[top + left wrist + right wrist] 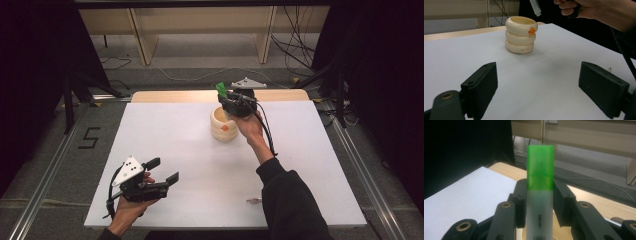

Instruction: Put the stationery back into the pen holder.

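I'm holding the green pen [540,195] tight w/ my right gripper [540,202] above the cup [223,125], center frame; it's tilting, might hit the rim & tip it. Left gripper [162,170] is open.

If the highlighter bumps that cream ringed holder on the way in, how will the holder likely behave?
The cream holder looks rigid, so it would probably slide or rock, not flex. It stands taller than its base on smooth white paper, so a high knock might tip it. The highlighter in the right tongs looks light.
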Available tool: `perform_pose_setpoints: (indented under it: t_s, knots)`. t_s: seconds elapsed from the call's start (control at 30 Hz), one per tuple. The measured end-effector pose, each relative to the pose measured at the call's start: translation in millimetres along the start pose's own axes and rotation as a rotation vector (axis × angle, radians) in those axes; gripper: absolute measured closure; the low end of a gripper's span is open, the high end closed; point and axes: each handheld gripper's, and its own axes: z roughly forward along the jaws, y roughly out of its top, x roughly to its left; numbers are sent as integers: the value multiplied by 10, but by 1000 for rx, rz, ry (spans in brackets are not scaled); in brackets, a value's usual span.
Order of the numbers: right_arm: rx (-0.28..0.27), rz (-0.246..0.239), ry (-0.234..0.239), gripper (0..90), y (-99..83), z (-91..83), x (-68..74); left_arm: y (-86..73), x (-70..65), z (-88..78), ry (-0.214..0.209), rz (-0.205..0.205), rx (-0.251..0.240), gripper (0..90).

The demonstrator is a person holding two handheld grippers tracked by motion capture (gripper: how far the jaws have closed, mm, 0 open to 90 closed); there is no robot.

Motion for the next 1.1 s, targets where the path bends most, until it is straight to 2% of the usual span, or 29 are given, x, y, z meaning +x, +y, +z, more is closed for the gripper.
perform_pose_setpoints:
  t_s: [0.1,1.1]
  knots:
    - [1,-10,-3,672,10,15,6,0,1,-1,1,0,-1,152]
    - [22,15,-57,672,-91,275,-45,5,0,-9,-2,2,-3,152]
